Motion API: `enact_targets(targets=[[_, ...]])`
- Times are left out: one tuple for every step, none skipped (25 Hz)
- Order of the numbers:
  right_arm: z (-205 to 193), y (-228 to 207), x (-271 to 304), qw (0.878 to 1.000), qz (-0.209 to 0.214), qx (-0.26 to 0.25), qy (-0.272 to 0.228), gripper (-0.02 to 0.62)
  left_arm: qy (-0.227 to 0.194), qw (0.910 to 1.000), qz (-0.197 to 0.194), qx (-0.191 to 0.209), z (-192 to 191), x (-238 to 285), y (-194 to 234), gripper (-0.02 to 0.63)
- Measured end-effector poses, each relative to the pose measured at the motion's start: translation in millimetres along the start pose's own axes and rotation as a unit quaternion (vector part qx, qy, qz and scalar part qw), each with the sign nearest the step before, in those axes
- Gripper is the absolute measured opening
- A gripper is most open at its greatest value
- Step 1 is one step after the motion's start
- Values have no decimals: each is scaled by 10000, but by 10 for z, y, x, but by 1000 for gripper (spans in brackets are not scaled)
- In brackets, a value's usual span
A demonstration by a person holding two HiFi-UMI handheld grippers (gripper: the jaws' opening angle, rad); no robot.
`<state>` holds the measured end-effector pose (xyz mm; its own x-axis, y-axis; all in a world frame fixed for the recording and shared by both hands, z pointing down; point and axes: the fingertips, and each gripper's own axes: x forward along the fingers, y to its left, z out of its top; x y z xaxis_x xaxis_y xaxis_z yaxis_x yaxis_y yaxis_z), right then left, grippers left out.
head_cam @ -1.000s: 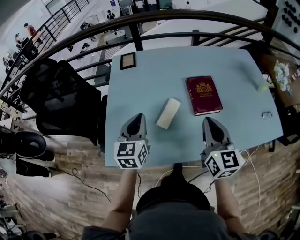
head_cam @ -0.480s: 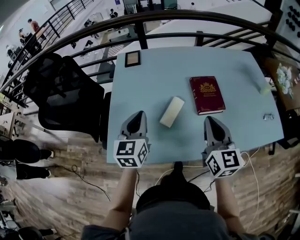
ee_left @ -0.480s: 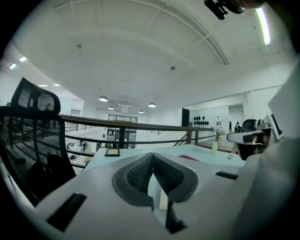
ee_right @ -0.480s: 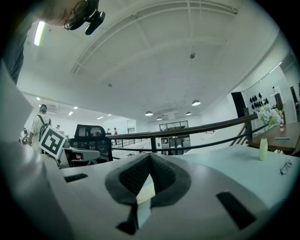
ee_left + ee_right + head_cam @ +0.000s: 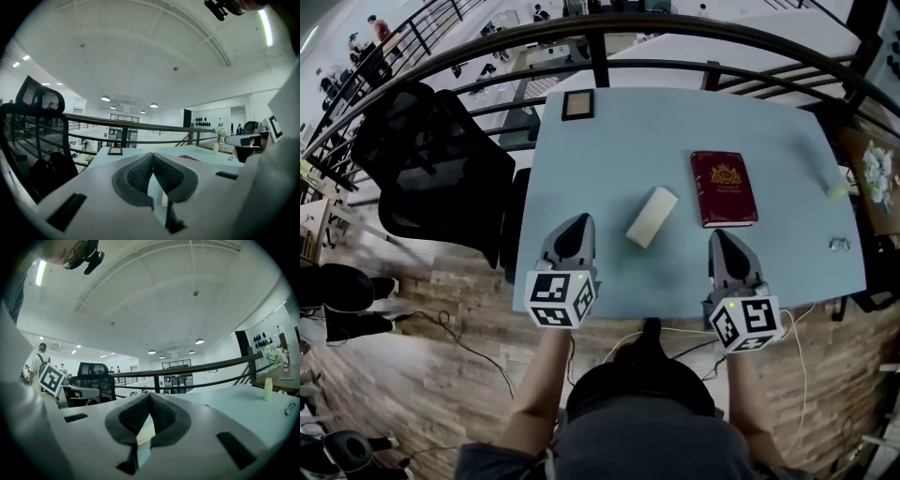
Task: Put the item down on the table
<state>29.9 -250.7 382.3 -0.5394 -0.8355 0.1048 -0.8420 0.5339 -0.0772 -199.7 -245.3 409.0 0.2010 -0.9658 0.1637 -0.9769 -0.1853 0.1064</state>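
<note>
While the left hand-held gripper [image 5: 577,223] and right hand-held gripper [image 5: 720,236] are hovering clenched, empty, over the desk [image 5: 619,150], any forward drift is risking shoving the cream block [image 5: 652,217].

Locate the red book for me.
In the head view the red book lies flat on the right half of the table, right of the cream block and beyond the right tongs.

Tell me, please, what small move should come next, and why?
Probably just draw both grippers back from the table: the left gripper and right gripper are shut on nothing near its front edge, while the cream block and red book already lie flat on it, touching neither gripper.
</note>
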Motion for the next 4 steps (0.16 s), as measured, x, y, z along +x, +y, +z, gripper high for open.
enact_targets(targets=[[0,4,7,10000,11,-1,9,3,2,10000,1,-10,1,0,6,6],[6,2,13,10000,23,-11,14,3,-3,10000,-2,-26,3,6,5,6],[17,-4,19,10000,37,-30,18,3,-13,10000,-8,-47,6,16,0,6],[30,-12,24,10000,51,-52,22,3,-24,10000,-16,-68,9,28,-7,6]])
